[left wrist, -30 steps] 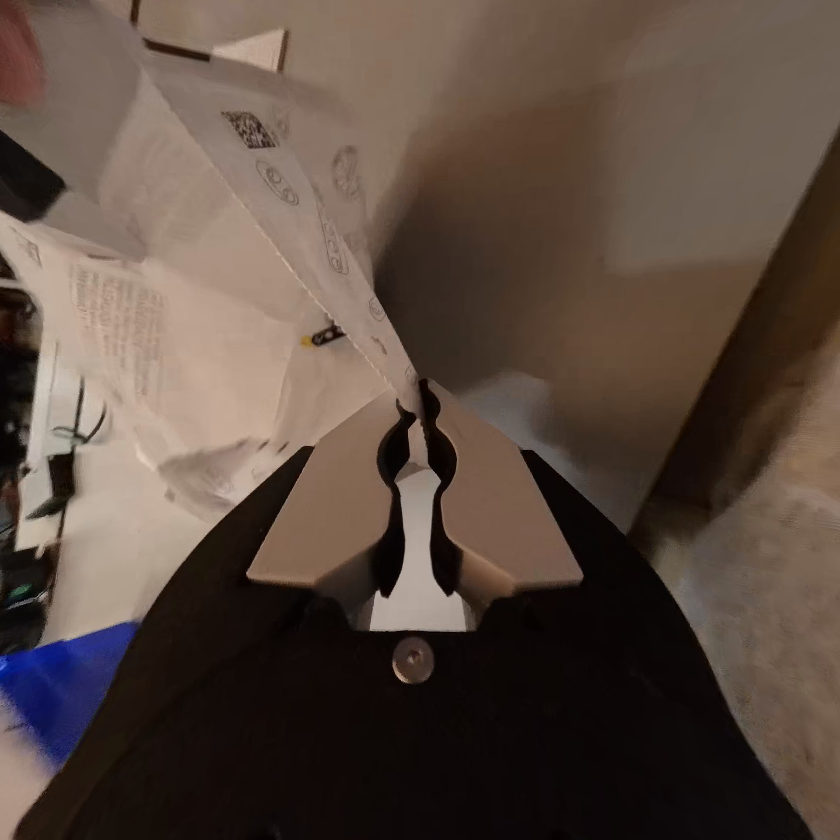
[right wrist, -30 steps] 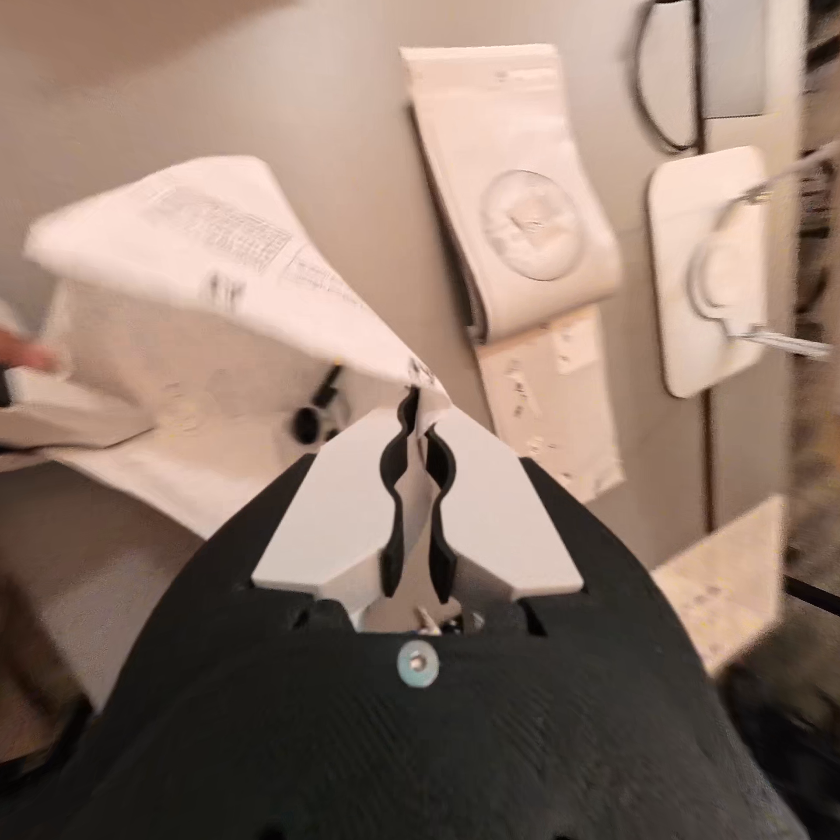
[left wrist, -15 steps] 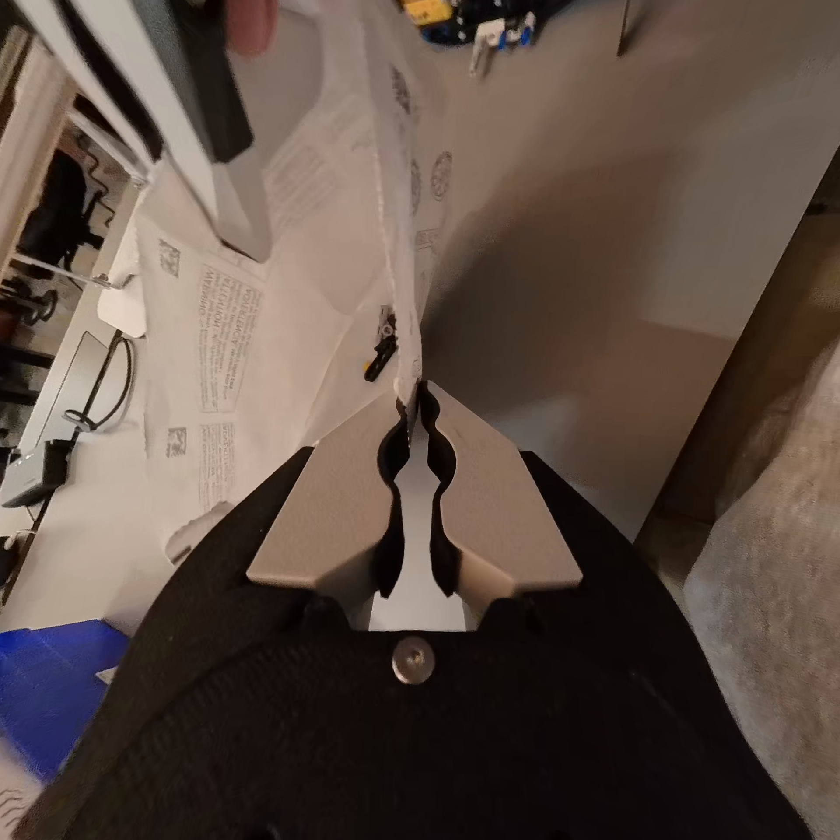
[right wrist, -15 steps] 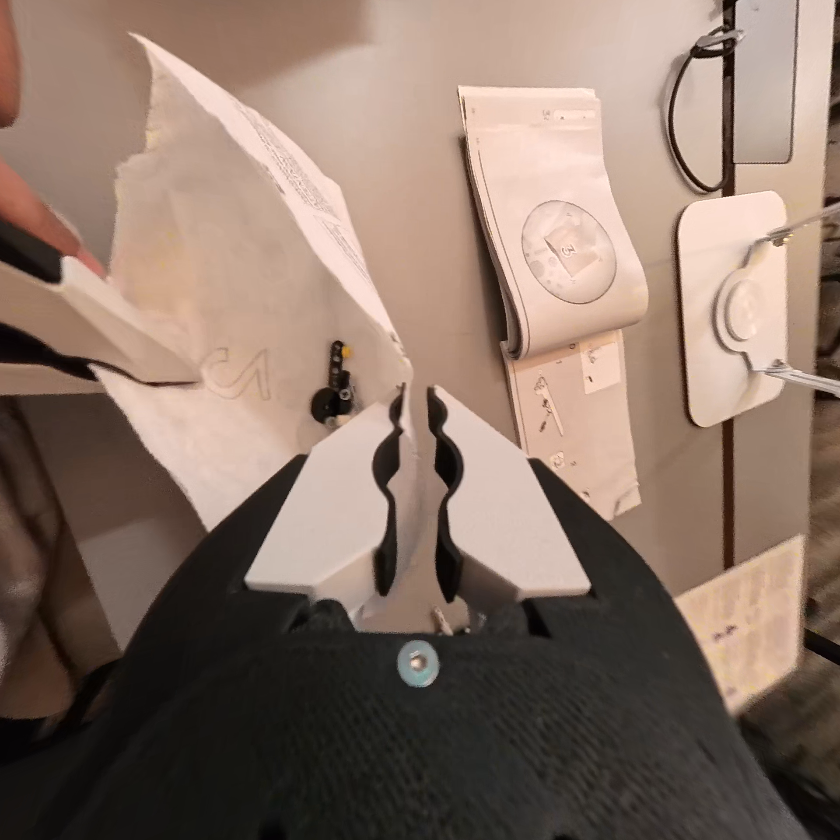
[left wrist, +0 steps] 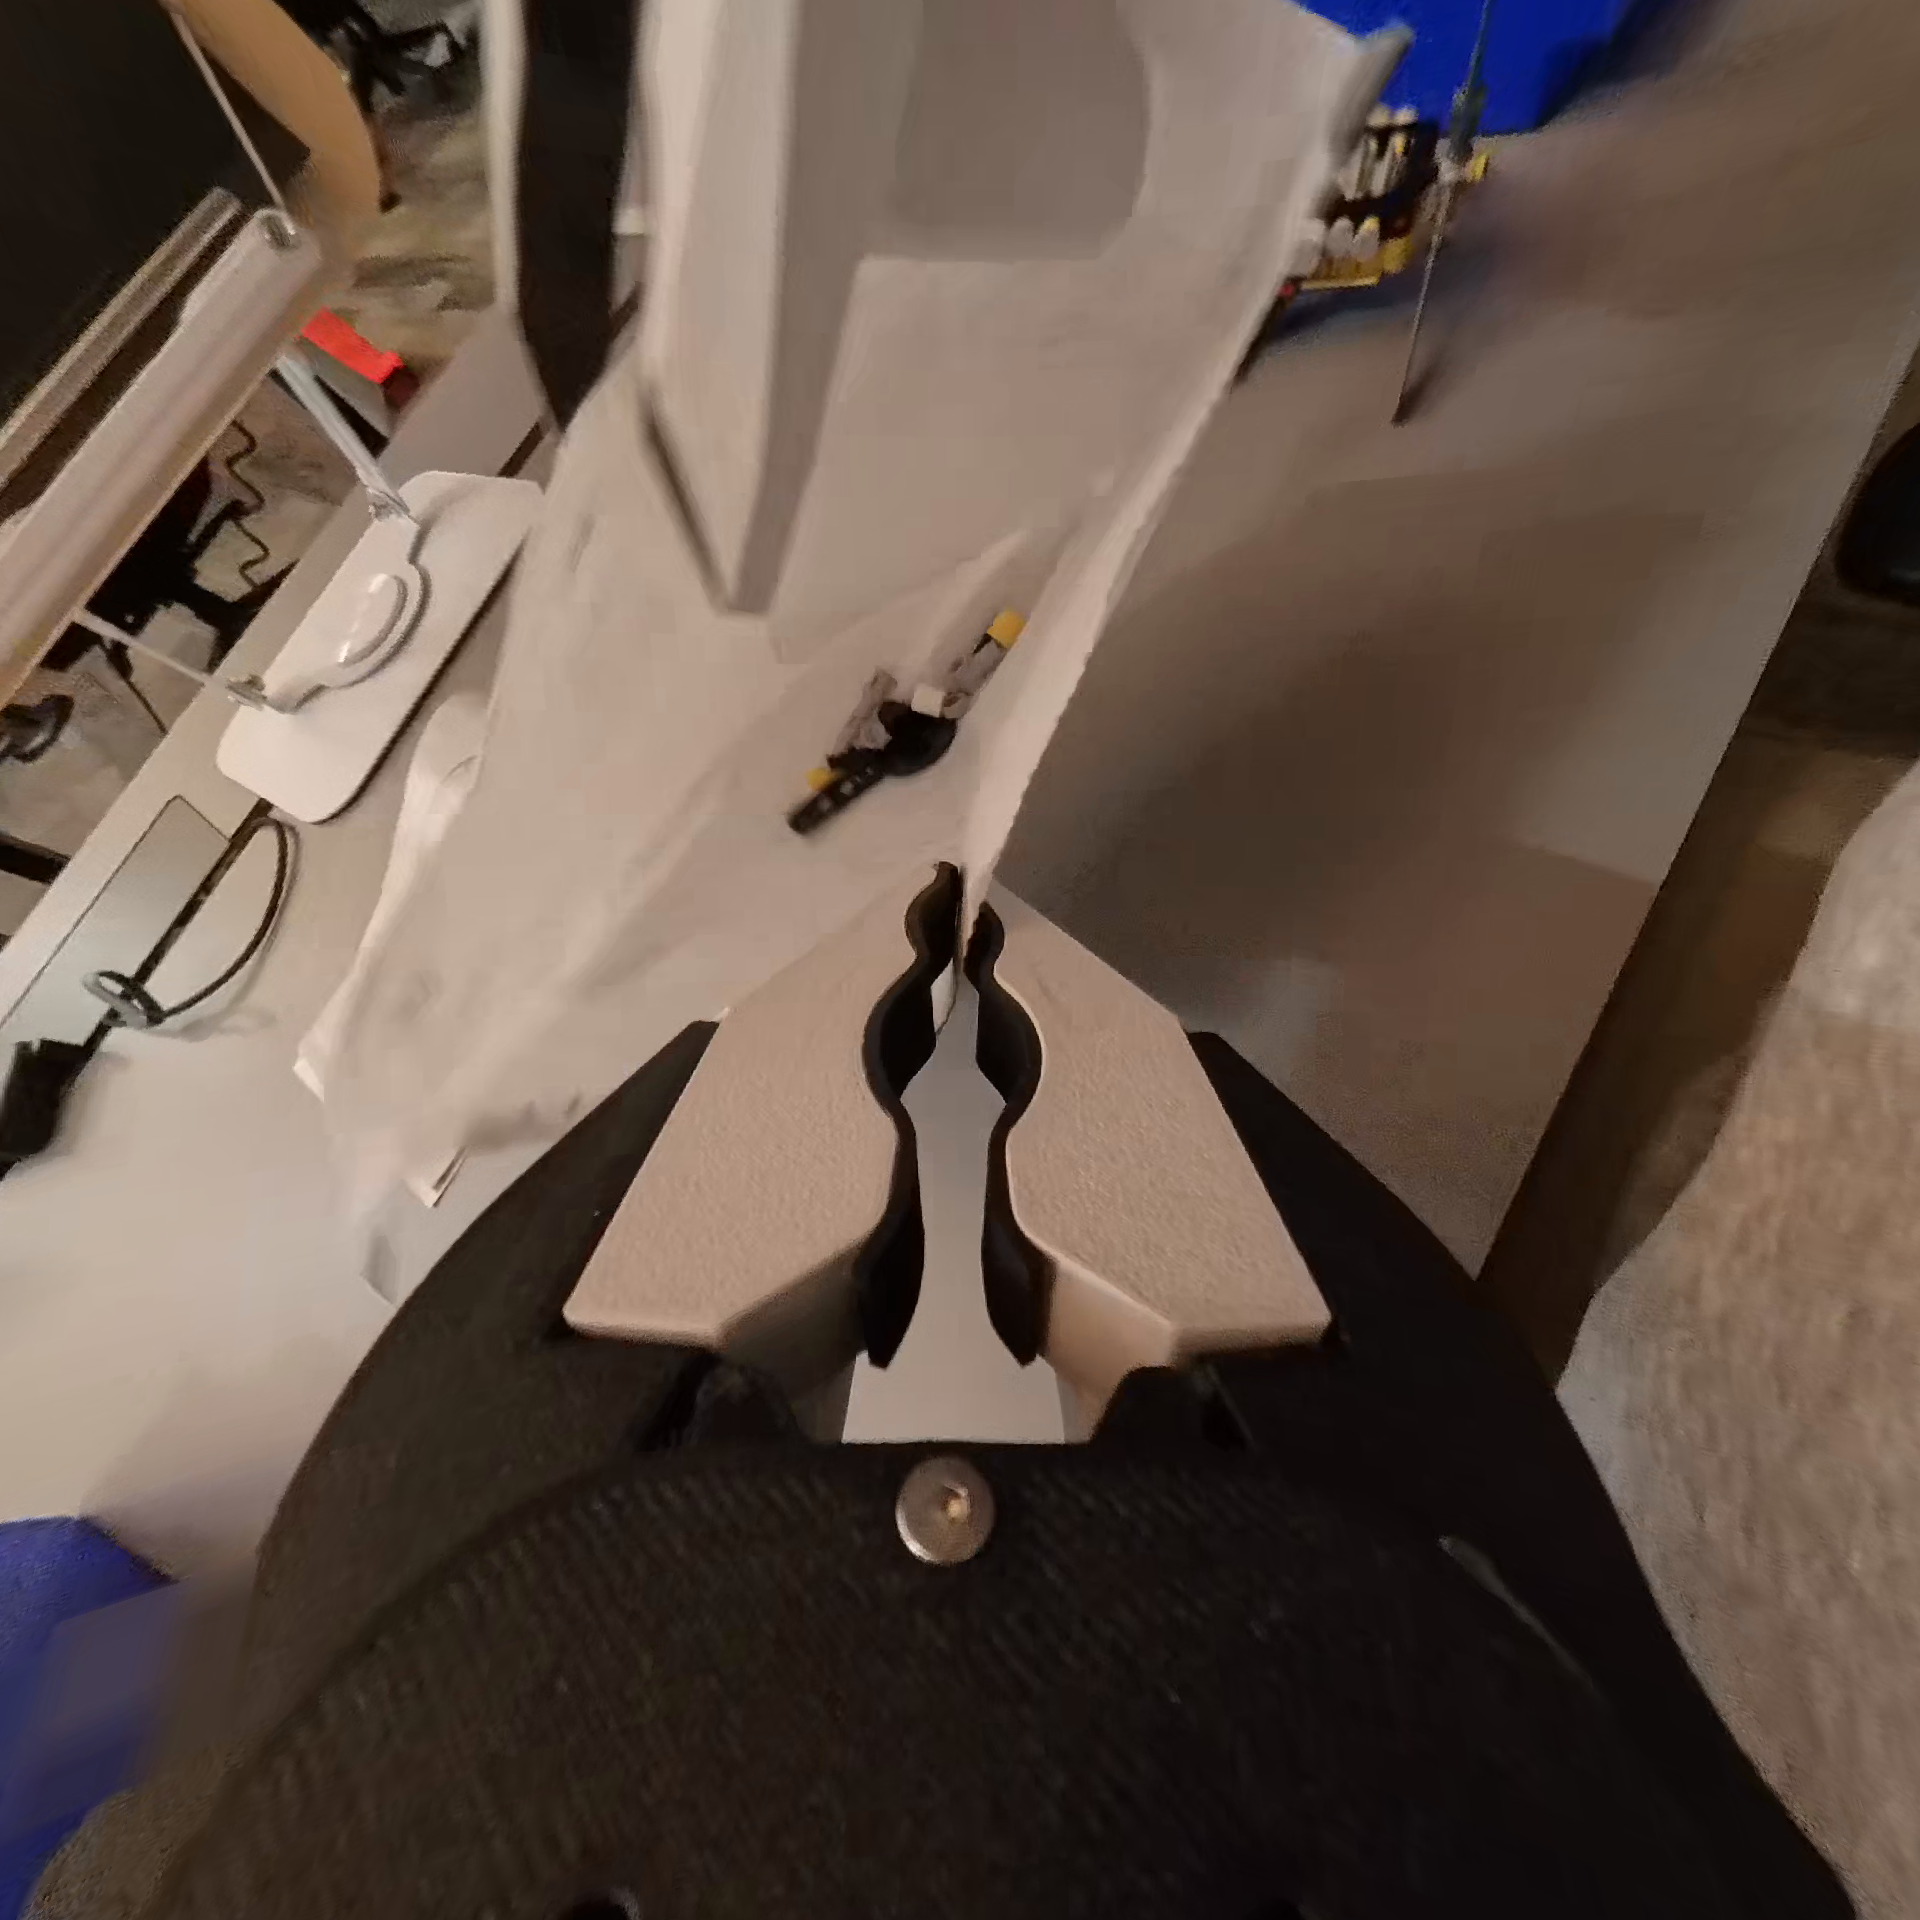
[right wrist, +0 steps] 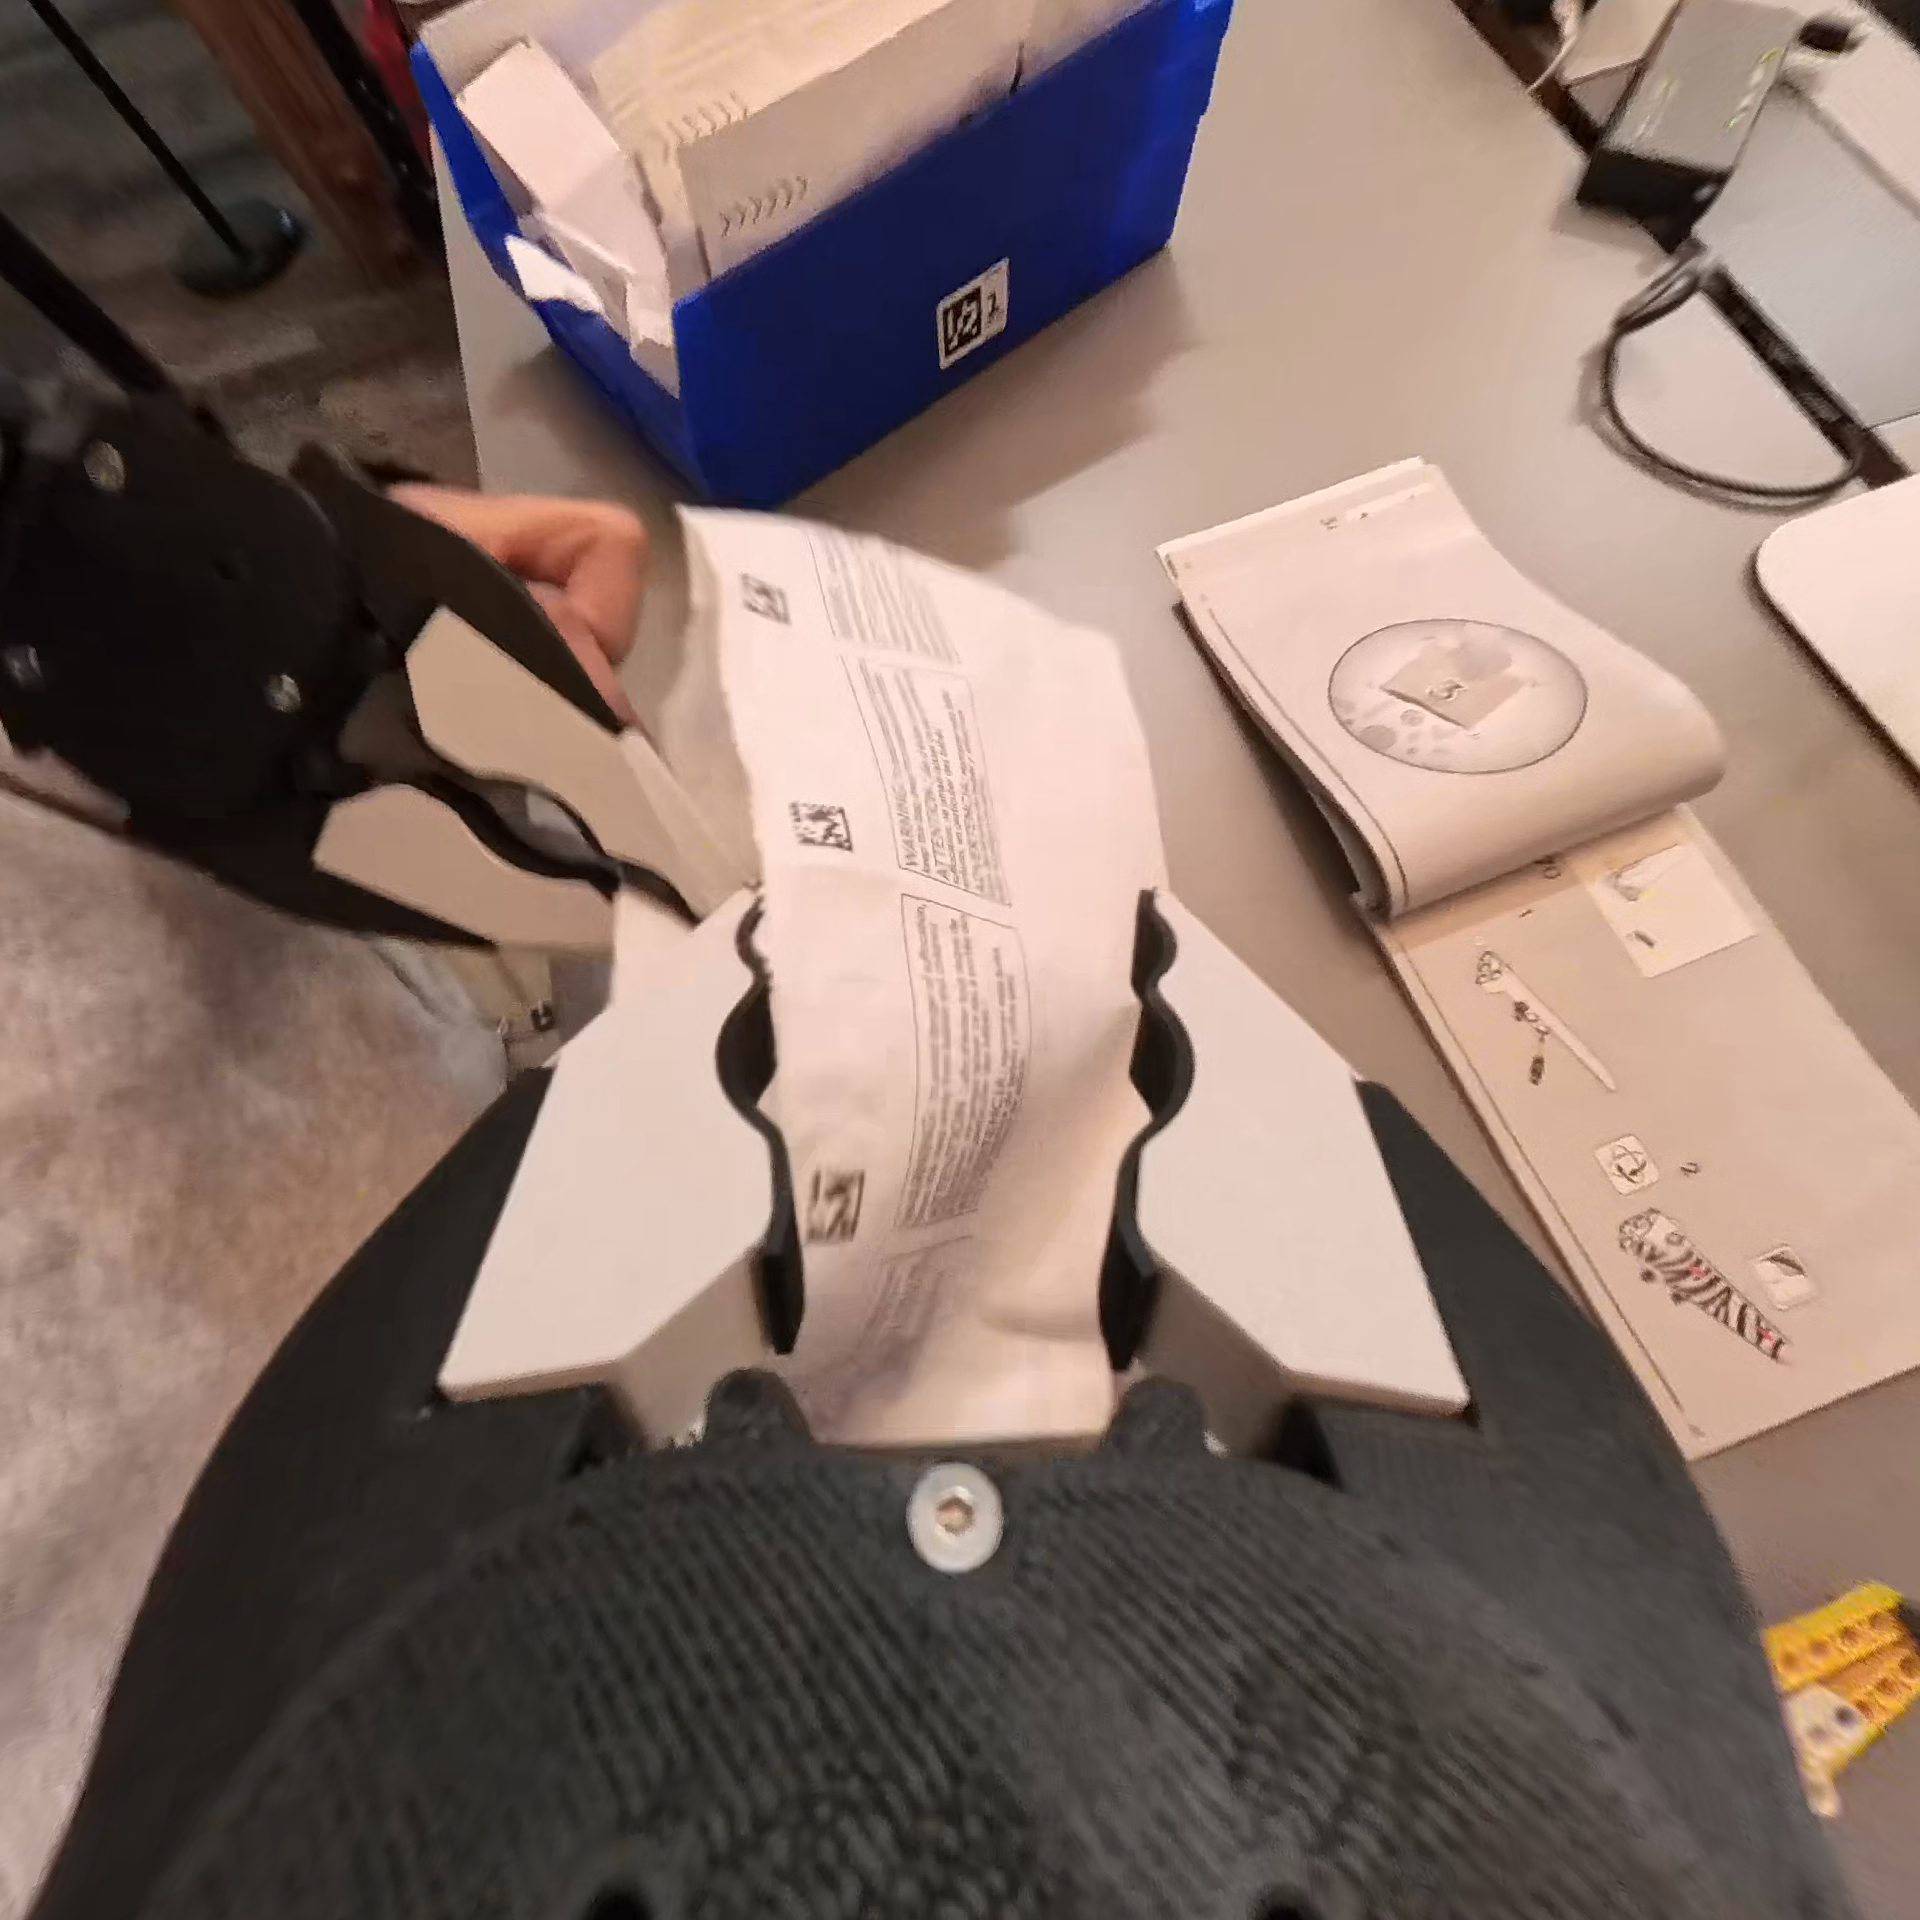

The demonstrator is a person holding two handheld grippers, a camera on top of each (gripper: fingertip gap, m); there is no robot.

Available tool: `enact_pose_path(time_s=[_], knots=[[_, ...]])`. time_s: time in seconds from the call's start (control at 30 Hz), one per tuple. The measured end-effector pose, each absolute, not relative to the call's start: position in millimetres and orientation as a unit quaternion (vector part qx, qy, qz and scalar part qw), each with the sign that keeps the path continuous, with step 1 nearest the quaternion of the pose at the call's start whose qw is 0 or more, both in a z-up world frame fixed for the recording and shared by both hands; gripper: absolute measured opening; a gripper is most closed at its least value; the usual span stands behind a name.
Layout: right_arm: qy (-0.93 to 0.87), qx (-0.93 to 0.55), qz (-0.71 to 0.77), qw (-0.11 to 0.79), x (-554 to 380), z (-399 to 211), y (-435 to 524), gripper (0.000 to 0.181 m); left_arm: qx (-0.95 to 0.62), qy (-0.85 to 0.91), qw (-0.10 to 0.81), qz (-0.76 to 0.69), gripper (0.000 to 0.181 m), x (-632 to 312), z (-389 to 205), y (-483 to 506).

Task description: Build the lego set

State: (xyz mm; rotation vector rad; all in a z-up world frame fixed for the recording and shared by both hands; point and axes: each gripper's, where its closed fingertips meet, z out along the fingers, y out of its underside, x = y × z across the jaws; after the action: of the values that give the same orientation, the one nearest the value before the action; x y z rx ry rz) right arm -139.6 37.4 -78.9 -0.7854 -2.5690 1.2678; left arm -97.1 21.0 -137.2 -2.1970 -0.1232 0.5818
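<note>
The white paper parts bag (left wrist: 665,790) is torn open, printed with boxed text and square codes (I won't read them out); small black and yellow pieces (left wrist: 894,727) lie inside, just ahead of my left gripper (left wrist: 958,902). That gripper is pinched nearly closed on the bag's torn edge. My right gripper (right wrist: 951,914) stands wide open — the bag (right wrist: 935,935) runs loose between its fingers. To its right lies the open instruction booklet (right wrist: 1455,717); ahead, a blue box (right wrist: 935,260).
</note>
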Motion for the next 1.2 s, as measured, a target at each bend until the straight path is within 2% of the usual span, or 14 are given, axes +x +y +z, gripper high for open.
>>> enact_pose_path(time_s=[0.23, 0.43, 0.53, 0.6, 0.8, 0.9, 1.07, 1.2], knots=[[-0.857, -0.243, 0.438, 0.12, -138.5, -68.8, 15.4, 0.078, -0.873, -0.043, 0.415, 0.252, 0.0, -102.6, -137.3, 27.6], [-0.758, -0.277, 0.586, 0.067, -144.3, -19.6, 35.7, 0.073, -0.868, -0.049, 0.434, 0.236, 0.0, -101.9, -132.2, 19.2], [-0.73, -0.28, 0.622, 0.041, -140.0, -4.9, 49.6, 0.076, -0.858, -0.059, 0.448, 0.243, 0.0, -107.5, -121.7, 13.9], [-0.747, -0.257, 0.61, 0.062, -133.4, -7.2, 55.4, 0.076, -0.852, -0.066, 0.457, 0.246, 0.0, -111.4, -113.9, 9.2], [-0.833, -0.145, 0.469, 0.257, -126.5, -33.3, 67.2, 0.067, -0.843, -0.062, 0.48, 0.235, 0.0, -111.5, -101.5, -0.1], [-0.846, -0.103, 0.424, 0.306, -124.8, -35.9, 67.3, 0.066, -0.844, -0.048, 0.478, 0.24, 0.0, -108.0, -103.0, -3.0], [-0.876, -0.078, 0.388, 0.275, -119.3, -45.6, 67.5, 0.063, -0.845, -0.014, 0.476, 0.243, 0.0, -98.8, -106.3, -2.9], [-0.898, -0.06, 0.368, 0.233, -111.7, -57.7, 63.9, 0.051, -0.842, 0.005, 0.485, 0.236, 0.0, -92.3, -103.7, -0.2]])
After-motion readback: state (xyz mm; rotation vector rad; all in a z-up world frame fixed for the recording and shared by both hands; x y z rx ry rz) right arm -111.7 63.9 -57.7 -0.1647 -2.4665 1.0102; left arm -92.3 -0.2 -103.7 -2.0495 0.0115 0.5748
